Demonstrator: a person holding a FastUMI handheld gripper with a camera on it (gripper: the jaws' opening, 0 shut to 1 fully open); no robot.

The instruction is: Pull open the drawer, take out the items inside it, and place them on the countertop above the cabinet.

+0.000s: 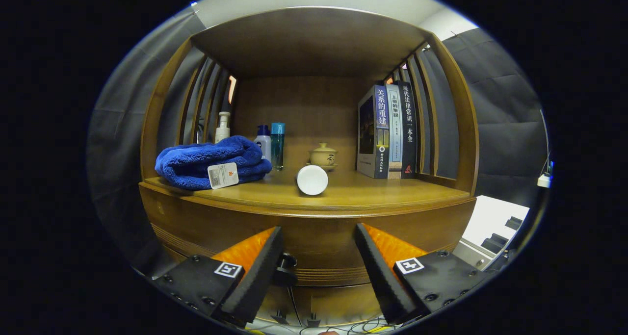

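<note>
**Drawer front shut, gripper empty**

The drawer [314, 237] looks closed beneath the countertop [382, 195], where a towel [211, 161] and white cylinder [312, 180] lie. This fits either stage: contents still inside, or already out. My gripper [319, 244] gapes wide before the drawer front, holding nothing.

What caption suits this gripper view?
Open gripper faces a wooden cabinet; a blue towel, white cylinder and books sit above.
</note>
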